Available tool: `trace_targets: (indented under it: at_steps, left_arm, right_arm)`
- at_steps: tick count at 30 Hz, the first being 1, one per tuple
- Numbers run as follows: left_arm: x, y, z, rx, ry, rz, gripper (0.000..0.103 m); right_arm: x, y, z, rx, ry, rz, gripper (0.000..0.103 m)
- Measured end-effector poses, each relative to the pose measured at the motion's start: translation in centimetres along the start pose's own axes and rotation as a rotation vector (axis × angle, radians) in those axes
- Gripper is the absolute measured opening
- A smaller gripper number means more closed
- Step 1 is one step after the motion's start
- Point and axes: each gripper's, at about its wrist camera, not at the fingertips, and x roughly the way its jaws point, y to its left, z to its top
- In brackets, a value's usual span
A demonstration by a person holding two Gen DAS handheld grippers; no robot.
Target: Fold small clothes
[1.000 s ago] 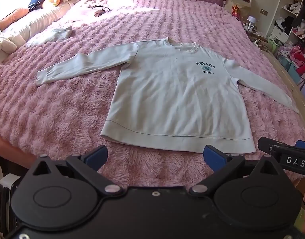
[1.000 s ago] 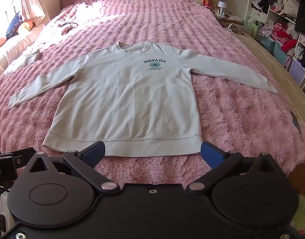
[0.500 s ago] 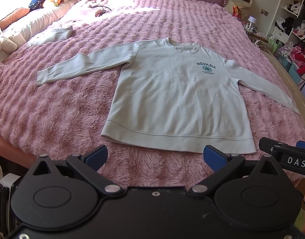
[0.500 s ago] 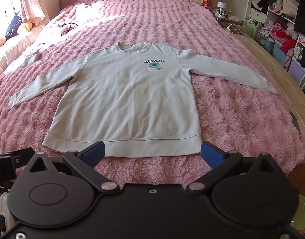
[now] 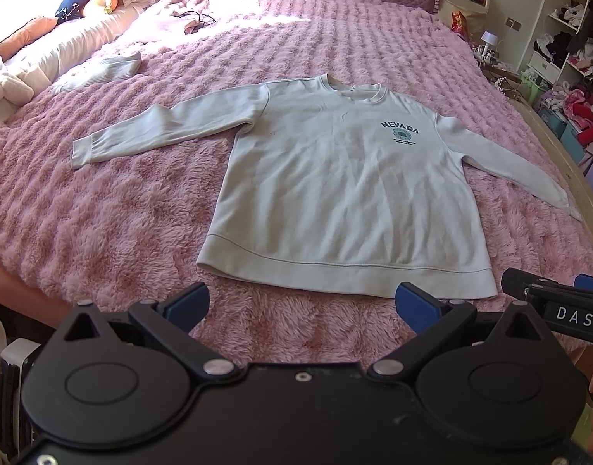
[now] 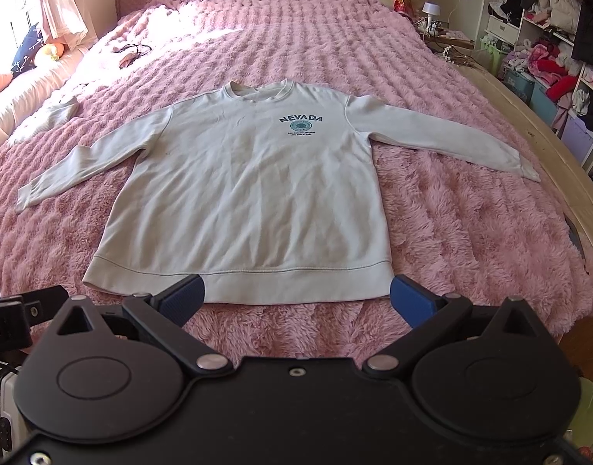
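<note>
A pale long-sleeved sweatshirt (image 5: 343,190) with "NEVADA" printed on the chest lies flat, front up, on a pink fluffy bedspread (image 5: 102,209), both sleeves spread out. It also shows in the right wrist view (image 6: 242,197). My left gripper (image 5: 302,306) is open and empty, just short of the hem. My right gripper (image 6: 294,300) is open and empty, its blue fingertips (image 6: 411,302) at the hem's near edge. The right gripper's body (image 5: 556,306) shows at the right edge of the left wrist view.
A small pale folded garment (image 5: 102,71) lies at the bed's left side near pillows (image 5: 37,31). A cable (image 5: 193,21) lies near the headboard. The wooden bed frame (image 6: 529,124) runs along the right, with cluttered shelves (image 6: 548,27) beyond.
Both grippers have shifted only slightly; the view has crept a little towards the sweatshirt. Both stay open and empty.
</note>
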Motion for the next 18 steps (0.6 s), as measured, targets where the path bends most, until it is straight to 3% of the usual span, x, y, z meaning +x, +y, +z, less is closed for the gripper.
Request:
trace_targets:
  at_steps: [18]
  left_arm:
    - [-0.14, -0.07, 0.00, -0.006, 0.000, 0.002, 0.103]
  right_arm:
    - [-0.17, 0.00, 0.11, 0.001, -0.002, -0.001, 0.103]
